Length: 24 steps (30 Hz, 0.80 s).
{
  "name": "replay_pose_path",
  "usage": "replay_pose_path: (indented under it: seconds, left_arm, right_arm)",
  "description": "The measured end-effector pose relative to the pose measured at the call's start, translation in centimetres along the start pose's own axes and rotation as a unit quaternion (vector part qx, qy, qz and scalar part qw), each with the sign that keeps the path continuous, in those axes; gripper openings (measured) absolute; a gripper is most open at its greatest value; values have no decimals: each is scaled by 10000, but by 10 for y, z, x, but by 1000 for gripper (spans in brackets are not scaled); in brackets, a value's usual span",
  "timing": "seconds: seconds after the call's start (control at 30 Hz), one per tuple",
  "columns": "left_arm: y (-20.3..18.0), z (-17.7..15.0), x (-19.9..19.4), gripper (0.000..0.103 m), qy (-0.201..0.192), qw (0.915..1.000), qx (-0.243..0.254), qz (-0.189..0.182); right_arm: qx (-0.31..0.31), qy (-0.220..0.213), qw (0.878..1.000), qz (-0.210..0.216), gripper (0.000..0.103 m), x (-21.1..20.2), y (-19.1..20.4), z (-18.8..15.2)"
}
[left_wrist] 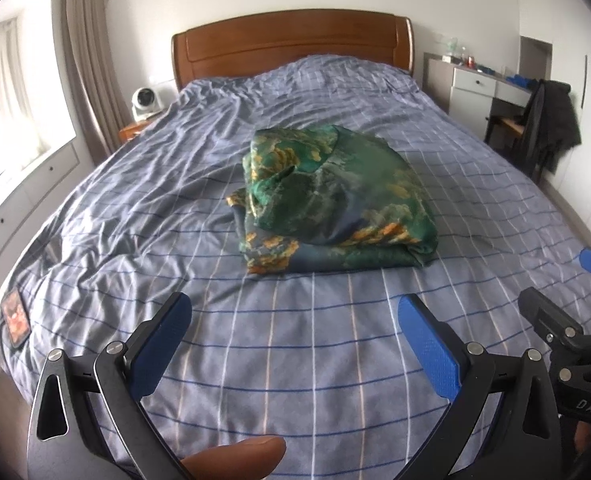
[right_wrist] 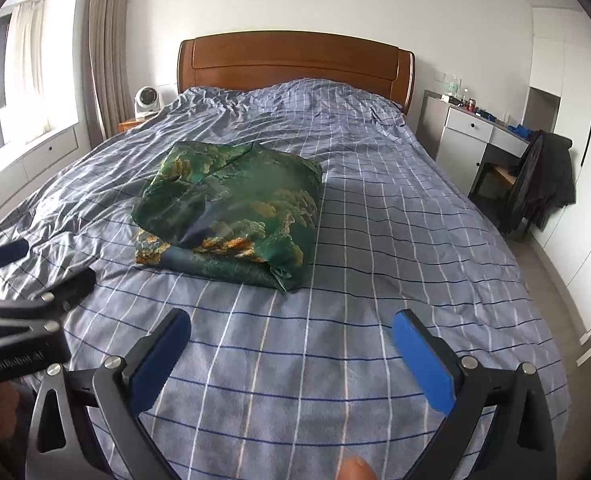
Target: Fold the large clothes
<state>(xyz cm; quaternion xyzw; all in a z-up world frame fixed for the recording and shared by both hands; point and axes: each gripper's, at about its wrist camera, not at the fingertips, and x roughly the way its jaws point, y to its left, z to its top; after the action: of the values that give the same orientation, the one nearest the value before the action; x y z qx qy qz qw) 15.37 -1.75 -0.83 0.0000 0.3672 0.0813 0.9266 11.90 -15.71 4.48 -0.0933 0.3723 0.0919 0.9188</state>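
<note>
A green garment with gold and orange flower print lies folded in a thick bundle on the middle of the bed; it also shows in the right wrist view. My left gripper is open and empty, held above the quilt short of the bundle's near edge. My right gripper is open and empty, also short of the bundle, to its right. The right gripper shows at the right edge of the left wrist view, and the left gripper at the left edge of the right wrist view.
The bed has a blue checked quilt and a wooden headboard. A white fan stands on a nightstand at the far left. A white desk and a chair with a dark jacket stand at the right.
</note>
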Motion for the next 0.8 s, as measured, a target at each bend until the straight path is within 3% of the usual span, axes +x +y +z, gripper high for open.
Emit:
replay_pose_path:
  seconds: [0.37, 0.8]
  left_arm:
    - [13, 1, -33, 103, -131, 9998, -118, 45]
    - [16, 3, -43, 103, -191, 9996, -225, 7]
  right_arm:
    - [-66, 57, 9998, 172, 103, -31, 3, 5]
    - [-249, -62, 9996, 122, 103, -47, 17, 10]
